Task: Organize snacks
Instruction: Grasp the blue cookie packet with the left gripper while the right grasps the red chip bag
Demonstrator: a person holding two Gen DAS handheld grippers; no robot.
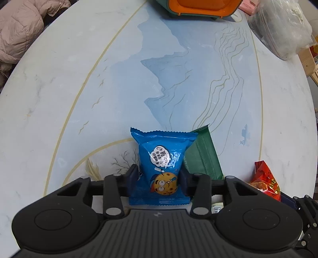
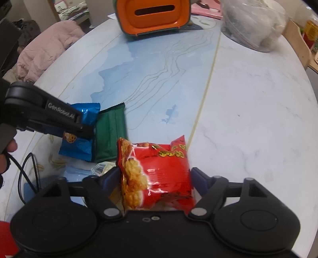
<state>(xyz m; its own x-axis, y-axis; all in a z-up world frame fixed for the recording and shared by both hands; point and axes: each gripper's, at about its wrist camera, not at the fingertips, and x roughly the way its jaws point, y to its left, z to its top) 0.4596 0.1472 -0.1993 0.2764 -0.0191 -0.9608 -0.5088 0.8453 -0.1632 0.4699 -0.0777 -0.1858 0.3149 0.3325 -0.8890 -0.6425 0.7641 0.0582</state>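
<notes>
- The left gripper (image 1: 159, 177) is low and near the desk (image 1: 59, 99). Its two fingers (image 1: 132, 173) press on both sides of a blue cookie pack (image 1: 162, 168).
- The right gripper (image 2: 156, 178) is just to its right. Its fingers (image 2: 111, 176) squeeze a red snack bag (image 2: 159, 174).
- A hand (image 2: 6, 152) shows at the left edge, holding the left gripper.

Round marble-look table (image 1: 59, 83) with blue mountain print and gold lines. Green packet (image 1: 204, 156) lies flat near the front edge, a blue cookie packet (image 1: 161, 164) beside it and overlapping its edge (whether it rests on the surface, can't tell). At the far edge: orange-and-green box (image 2: 153, 17), clear plastic bag (image 2: 252, 25) to its right. Black cable (image 2: 25, 172) on the near left.
</notes>
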